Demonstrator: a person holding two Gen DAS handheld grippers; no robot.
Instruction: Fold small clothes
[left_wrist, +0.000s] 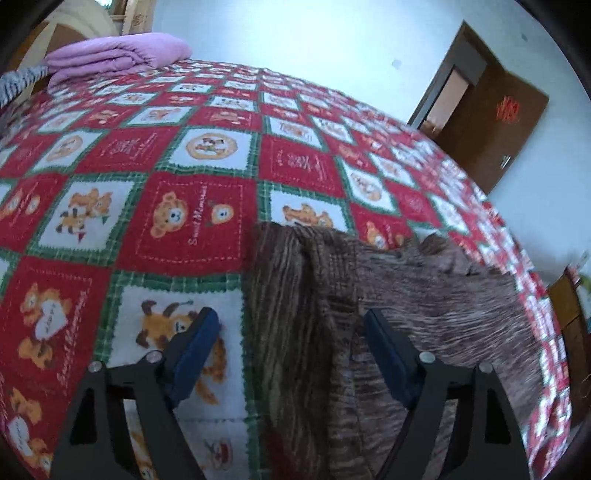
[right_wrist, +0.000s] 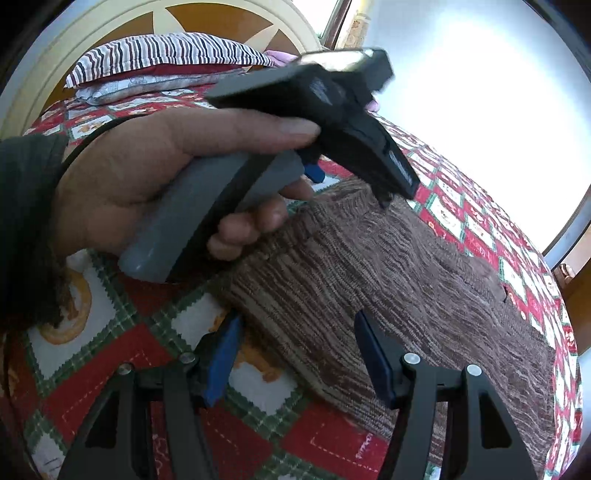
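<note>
Two grippers hovered over one brown knit (left_wrist: 424, 295) spread on a bed's red, white and green bear quilt (left_wrist: 192, 221). In the left wrist view, the left gripper (left_wrist: 288, 332) stood wide, its blue pads apart, with the knit's folded left edge between them; neither pad pressed on the cloth. The knit lay at the near right part of the quilt, one fold ridge running away from the camera. A folded purple blanket (left_wrist: 114, 55) sat at the far left corner, and a brown door (left_wrist: 487, 122) showed in the white wall.

In the right wrist view, the right gripper (right_wrist: 295, 347) was also open, its pads straddling the knit's (right_wrist: 388, 266) near corner without squeezing it. A hand (right_wrist: 155, 173) in a dark sleeve held the left gripper's grey handle above the knit's far edge, its tips close to the cloth. A striped pillow (right_wrist: 162, 51) rested by the headboard (right_wrist: 110, 22).
</note>
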